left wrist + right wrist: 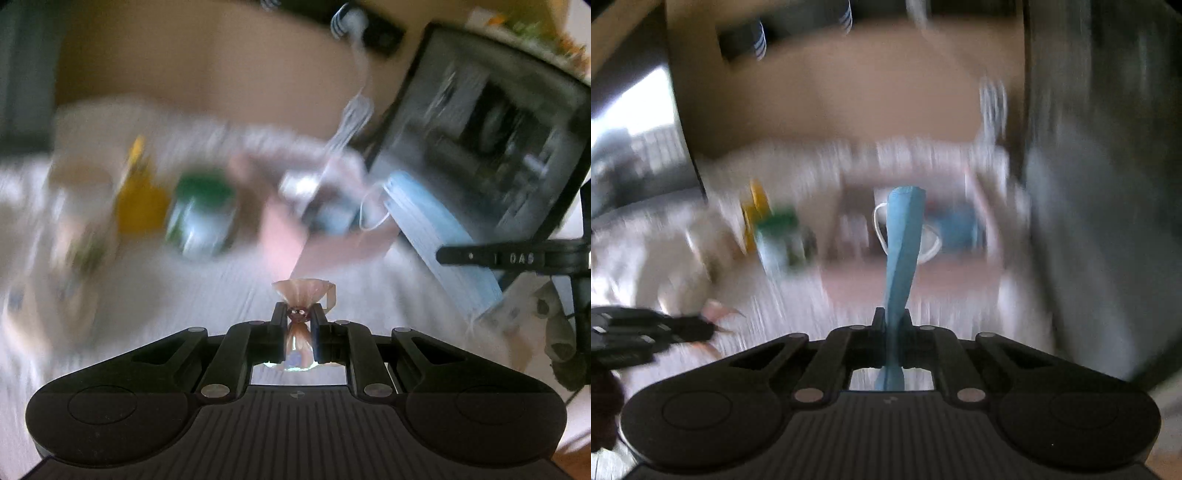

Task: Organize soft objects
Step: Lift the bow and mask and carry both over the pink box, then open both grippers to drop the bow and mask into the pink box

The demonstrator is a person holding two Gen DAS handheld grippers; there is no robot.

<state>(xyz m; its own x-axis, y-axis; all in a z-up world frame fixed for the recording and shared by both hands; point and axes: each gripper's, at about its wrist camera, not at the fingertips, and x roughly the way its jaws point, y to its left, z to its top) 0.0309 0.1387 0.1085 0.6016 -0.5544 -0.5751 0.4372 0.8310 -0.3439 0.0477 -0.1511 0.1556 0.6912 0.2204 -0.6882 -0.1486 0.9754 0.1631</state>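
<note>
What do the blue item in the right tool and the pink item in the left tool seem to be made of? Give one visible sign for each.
Blue face mask: likely thin non-woven fabric, matte; it twists limply and carries white elastic loops. It is pinched in the right tool.

Pink item: probably thin, slightly translucent plastic film or soft fabric; it bunches tightly and fans out above the left tool. Which one is unclear.

A home, most likely a bedroom or living room: things lie on a soft white ribbed cover (207,295) like a bedspread, backed by a tan padded surface (207,66) like a headboard or sofa back. A dark monitor (480,140) stands at its right edge, striped socks (759,40) hang above, and a yellow box (138,199), a green-capped jar (201,218) and a pink box (332,236) sit in a blurred row
</note>
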